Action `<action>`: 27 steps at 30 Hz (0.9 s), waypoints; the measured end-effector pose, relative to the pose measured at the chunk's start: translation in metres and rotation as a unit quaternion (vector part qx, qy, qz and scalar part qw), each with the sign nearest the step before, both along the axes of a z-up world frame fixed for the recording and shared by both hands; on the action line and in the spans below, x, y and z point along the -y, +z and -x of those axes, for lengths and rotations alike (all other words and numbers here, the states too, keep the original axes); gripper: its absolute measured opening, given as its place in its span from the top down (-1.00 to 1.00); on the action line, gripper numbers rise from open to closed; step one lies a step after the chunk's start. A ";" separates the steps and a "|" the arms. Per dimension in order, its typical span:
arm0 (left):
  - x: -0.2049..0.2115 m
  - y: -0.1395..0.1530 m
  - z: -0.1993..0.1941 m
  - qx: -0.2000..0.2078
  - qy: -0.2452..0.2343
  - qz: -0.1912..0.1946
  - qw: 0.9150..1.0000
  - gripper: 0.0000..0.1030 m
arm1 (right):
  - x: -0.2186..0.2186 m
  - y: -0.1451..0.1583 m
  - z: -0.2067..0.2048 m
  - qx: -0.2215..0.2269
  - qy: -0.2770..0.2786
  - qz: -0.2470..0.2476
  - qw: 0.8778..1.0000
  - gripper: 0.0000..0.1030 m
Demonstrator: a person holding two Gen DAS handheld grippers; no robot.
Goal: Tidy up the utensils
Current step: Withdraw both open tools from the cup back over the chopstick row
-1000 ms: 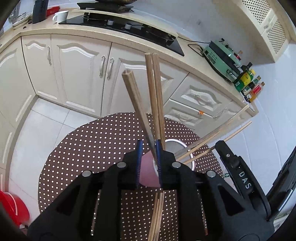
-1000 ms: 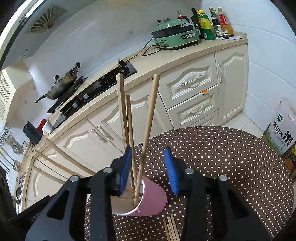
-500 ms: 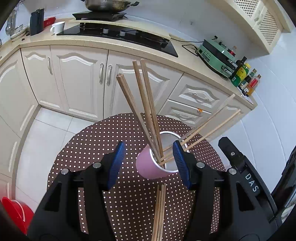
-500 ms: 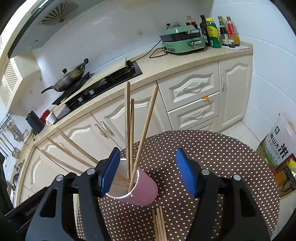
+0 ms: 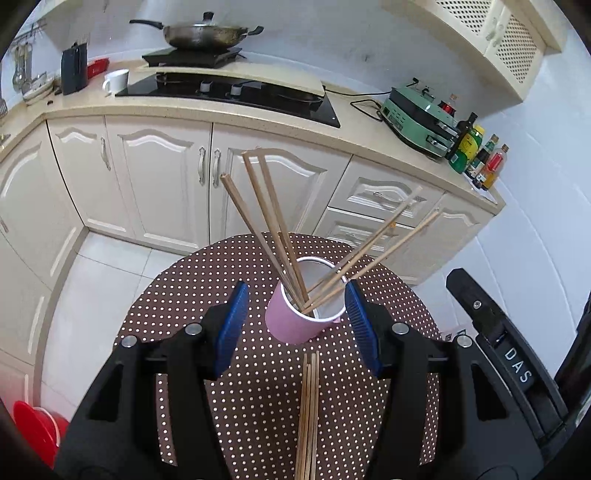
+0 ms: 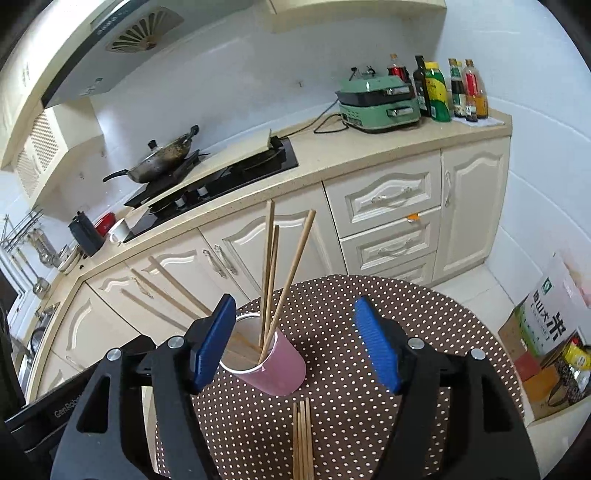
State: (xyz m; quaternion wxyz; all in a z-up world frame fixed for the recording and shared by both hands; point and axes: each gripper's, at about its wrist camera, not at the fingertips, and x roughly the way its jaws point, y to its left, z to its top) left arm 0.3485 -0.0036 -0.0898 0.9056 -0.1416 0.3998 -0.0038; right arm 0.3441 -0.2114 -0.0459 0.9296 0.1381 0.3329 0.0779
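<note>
Both grippers hang over the round table with its brown polka-dot cloth, and the pink paper cup is the thing everything gathers around. Nearest, on the cloth just short of the cup, lies a flat bundle of bamboo chopsticks, tips toward the cup but apart from it. The left gripper has its blue pads spread wide, having just been opening — the cup shows between them, untouched on either side. The right gripper has likewise just been opening; its blue pads stand apart and clear of the cup, which from this side sits toward the left pad. The cup stands on the cloth, leaning slightly, holding standing chopsticks — three fan one way, two slant the other. Beyond the cup run the cream cabinets and their counter, with a black gas hob and a wok behind it. Further along the counter from the cup sit a green electric cooker and a row of sauce bottles.
</note>
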 end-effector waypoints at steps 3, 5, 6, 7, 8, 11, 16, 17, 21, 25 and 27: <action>0.006 0.005 0.010 0.002 -0.001 -0.009 1.000 -0.04 | 0.002 0.005 0.008 0.003 0.013 0.011 1.000 -0.31; 0.009 0.006 0.015 0.000 -0.003 -0.015 1.000 -0.04 | 0.004 0.007 0.012 0.003 0.022 0.016 1.000 -0.33; 0.010 0.006 0.018 -0.002 -0.004 -0.019 1.000 -0.04 | 0.004 0.008 0.015 0.000 0.025 0.019 1.000 -0.33; 0.012 0.006 0.021 -0.004 -0.004 -0.021 1.000 -0.04 | 0.005 0.007 0.017 -0.004 0.031 0.023 0.999 -0.34; 0.013 0.005 0.024 -0.008 -0.004 -0.024 1.000 -0.04 | 0.005 0.006 0.019 -0.007 0.034 0.024 0.999 -0.34; 0.015 0.002 0.032 -0.015 -0.004 -0.025 1.000 -0.04 | 0.006 0.002 0.024 -0.019 0.044 0.028 0.998 -0.39; 0.019 -0.009 0.043 -0.035 -0.005 -0.031 0.999 -0.04 | 0.007 -0.013 0.028 -0.051 0.061 0.036 0.996 -0.44; 0.020 -0.011 0.045 -0.039 -0.004 -0.033 0.999 -0.04 | 0.007 -0.017 0.028 -0.060 0.067 0.037 0.995 -0.45; 0.019 -0.029 0.053 -0.062 0.005 -0.038 0.997 -0.05 | 0.006 -0.034 0.030 -0.091 0.081 0.045 0.991 -0.45; 0.018 -0.048 0.056 -0.089 0.007 -0.044 0.995 -0.05 | 0.005 -0.054 0.032 -0.126 0.090 0.050 0.987 -0.45; 0.017 -0.059 0.058 -0.105 0.008 -0.040 0.994 -0.05 | 0.004 -0.065 0.033 -0.141 0.094 0.055 0.984 -0.45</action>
